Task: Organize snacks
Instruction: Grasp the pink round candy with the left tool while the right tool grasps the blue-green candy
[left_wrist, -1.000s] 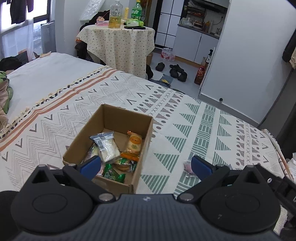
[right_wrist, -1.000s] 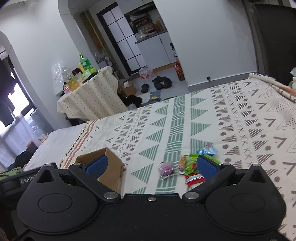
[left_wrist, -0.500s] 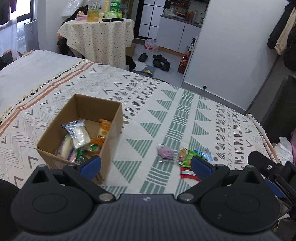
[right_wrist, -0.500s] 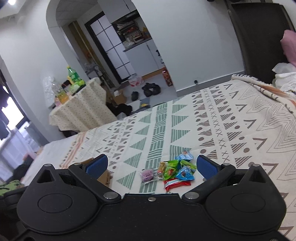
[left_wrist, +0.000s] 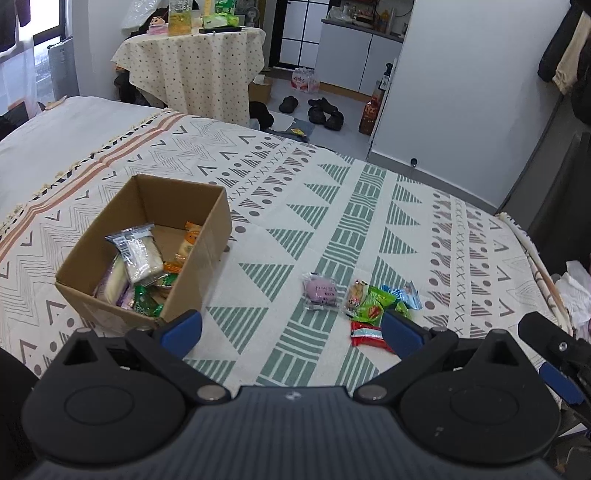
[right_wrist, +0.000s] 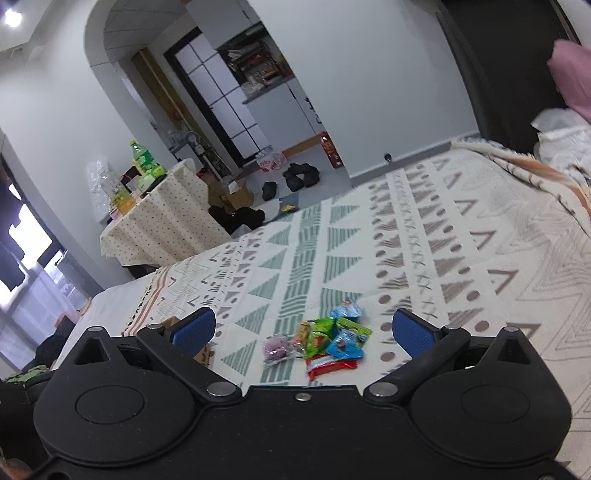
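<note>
While both grippers gape, snacks (right_wrist: 325, 341) lie beside box (left_wrist: 147, 251).

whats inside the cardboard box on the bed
The cardboard box holds several wrapped snacks: a clear packet of white pieces on top, an orange packet against the right wall and a green packet near the front. Whatever lies beneath them is covered.

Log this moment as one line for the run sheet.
phase: between picks | left hand-held gripper: open, empty | right hand-held gripper: open, empty | cardboard box: partly filled | loose snacks: on bedspread
</note>
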